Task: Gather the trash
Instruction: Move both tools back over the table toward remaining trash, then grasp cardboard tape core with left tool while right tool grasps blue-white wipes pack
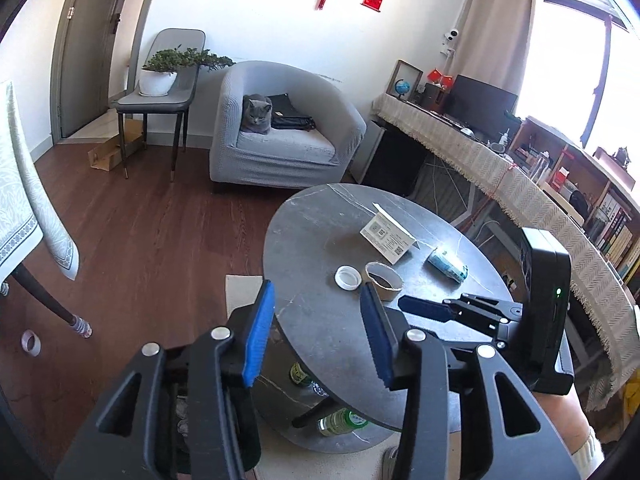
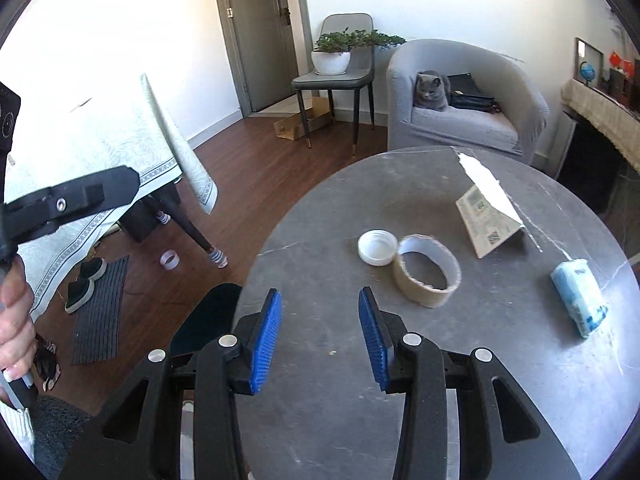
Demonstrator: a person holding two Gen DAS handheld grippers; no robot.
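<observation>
Both pairs of fingers spread and empty above the round surface [image 2: 320, 420], with the trash not yet picked up.

My right fingers [image 2: 320, 340] hang apart, pinching nothing, aimed toward the cardboard tape ring [image 2: 427, 270] and the white lid [image 2: 377, 247] touching it. My left fingers [image 1: 318, 336] are likewise spread, over the near edge. The crumpled wrapper [image 2: 580, 298] lies well apart to the right, beyond the folded card [image 2: 486, 216], likely for a later reach.

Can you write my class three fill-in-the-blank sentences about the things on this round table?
1. The white lid lies right beside the cardboard ____ ring.
2. On the grey armchair sits a grey ____.
3. Both grippers, left gripper and right gripper, hold ____ between their blue pads.

Missing words: tape; cat; nothing
</observation>
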